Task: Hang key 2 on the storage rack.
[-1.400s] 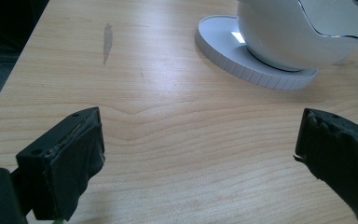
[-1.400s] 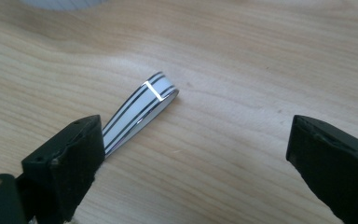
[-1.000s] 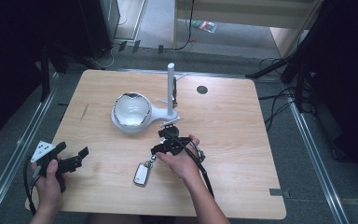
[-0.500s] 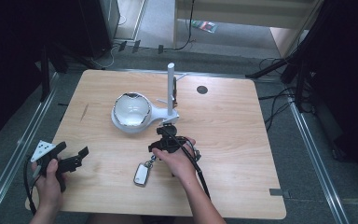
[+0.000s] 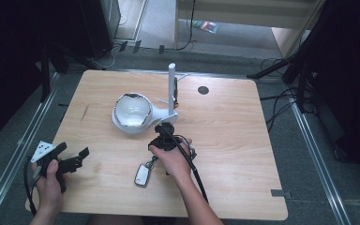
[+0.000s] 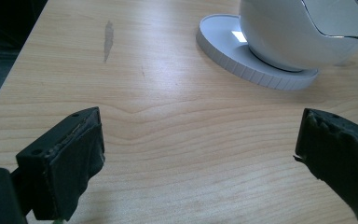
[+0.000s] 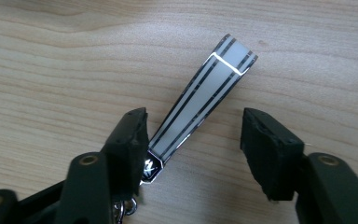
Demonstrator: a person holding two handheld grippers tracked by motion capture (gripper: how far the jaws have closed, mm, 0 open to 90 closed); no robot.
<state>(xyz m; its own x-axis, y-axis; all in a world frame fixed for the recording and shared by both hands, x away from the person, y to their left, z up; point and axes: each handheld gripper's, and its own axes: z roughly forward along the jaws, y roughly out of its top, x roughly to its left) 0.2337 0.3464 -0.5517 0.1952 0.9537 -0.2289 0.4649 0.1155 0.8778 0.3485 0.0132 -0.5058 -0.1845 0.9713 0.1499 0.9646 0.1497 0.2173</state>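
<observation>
1. Table (image 5: 243,140): pale wood top bearing everything below; a small dark round hole sits toward 1 o'clock from its middle.

2. White stand (image 5: 132,112): a bowl-shaped dish with a chrome rim on a round ribbed base, joined to an upright white post (image 5: 171,89) at its 3 o'clock side. It sits just past the table's centre toward 11 o'clock. The post looks meant for hanging things and the dish for small items, which would explain why the key work goes on right below it.

3. Left gripper (image 5: 72,158): held at the table's 8 o'clock edge, jaws spread wide with bare wood between them, well apart from the stand. It reads as parked, leaving the other hand room.

4. Right gripper (image 5: 161,140): at 6 o'clock of the stand's base, pointing down at the table. Its jaws have just been closing and stand at a middling gap astride the strap; the left pad is at the strap's metal end, the right pad is clear, so nothing is clamped yet.

5. Key fob (image 5: 142,175): silver, lying flat at 7 o'clock of the right hand.

6. Strap (image 7: 200,100): pale with dark stripes, flat on the wood, tied to the fob by a ring. Being thin and long, it is the easiest part to pinch.
</observation>
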